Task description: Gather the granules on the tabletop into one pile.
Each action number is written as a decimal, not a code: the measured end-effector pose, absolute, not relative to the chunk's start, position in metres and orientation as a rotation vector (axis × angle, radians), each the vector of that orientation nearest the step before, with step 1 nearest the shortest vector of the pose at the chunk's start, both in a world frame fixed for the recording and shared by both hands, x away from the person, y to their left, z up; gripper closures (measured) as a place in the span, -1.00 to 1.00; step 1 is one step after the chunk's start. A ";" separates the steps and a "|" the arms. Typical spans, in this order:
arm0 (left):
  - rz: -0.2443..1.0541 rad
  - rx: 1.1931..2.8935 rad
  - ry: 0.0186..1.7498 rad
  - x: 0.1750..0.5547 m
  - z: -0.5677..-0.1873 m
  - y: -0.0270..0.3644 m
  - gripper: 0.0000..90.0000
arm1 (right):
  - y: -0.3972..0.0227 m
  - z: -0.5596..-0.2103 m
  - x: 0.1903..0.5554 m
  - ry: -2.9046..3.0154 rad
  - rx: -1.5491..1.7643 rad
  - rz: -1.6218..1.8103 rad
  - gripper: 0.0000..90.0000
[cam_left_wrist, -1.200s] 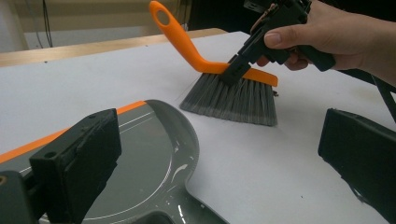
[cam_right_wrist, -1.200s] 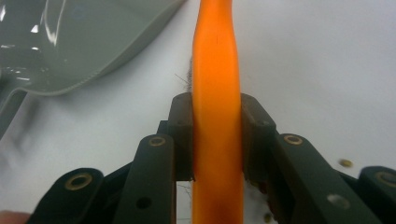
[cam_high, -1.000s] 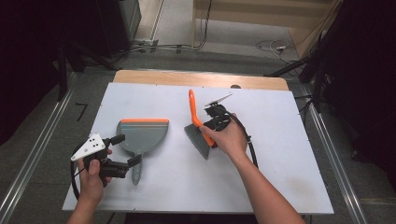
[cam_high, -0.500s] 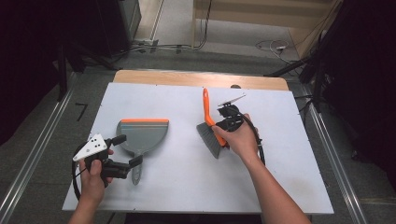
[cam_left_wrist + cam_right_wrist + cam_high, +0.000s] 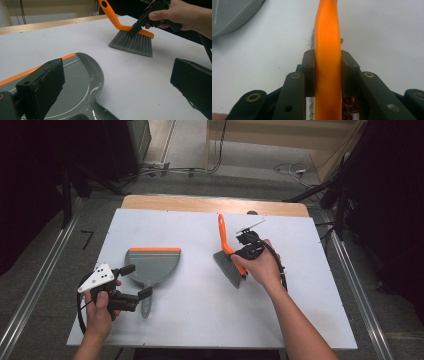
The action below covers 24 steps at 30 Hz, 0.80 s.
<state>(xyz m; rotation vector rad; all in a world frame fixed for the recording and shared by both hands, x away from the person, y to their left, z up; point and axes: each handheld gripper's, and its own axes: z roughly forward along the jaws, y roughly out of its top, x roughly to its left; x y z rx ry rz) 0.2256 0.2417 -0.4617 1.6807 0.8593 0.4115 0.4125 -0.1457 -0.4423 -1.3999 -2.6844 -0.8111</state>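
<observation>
A grey dustpan with an orange lip lies flat at the table's left, its handle pointing toward the near edge. My left gripper stands open at the pan's near left; in the left gripper view its wide-apart jaws hold nothing, with the dustpan under the left one. An orange-handled brush with grey bristles stands right of centre, bristles on the table. My right gripper is shut on its orange back. In the right gripper view the two pads clamp the orange handle at my right gripper.
The white tabletop has a wooden strip along its far edge. Metal rails run along the floor on both sides, and cables lie on the floor behind. A corner of the dustpan appears at the upper left of the right gripper view.
My right gripper has carried the brush to the right, away from the dustpan, most of it in the first half second. The left gripper has stayed in place.
</observation>
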 end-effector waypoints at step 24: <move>0.397 1.693 0.856 0.227 -0.463 0.240 -1.00 | -0.143 -0.424 0.395 -2.902 -0.983 -0.871 0.53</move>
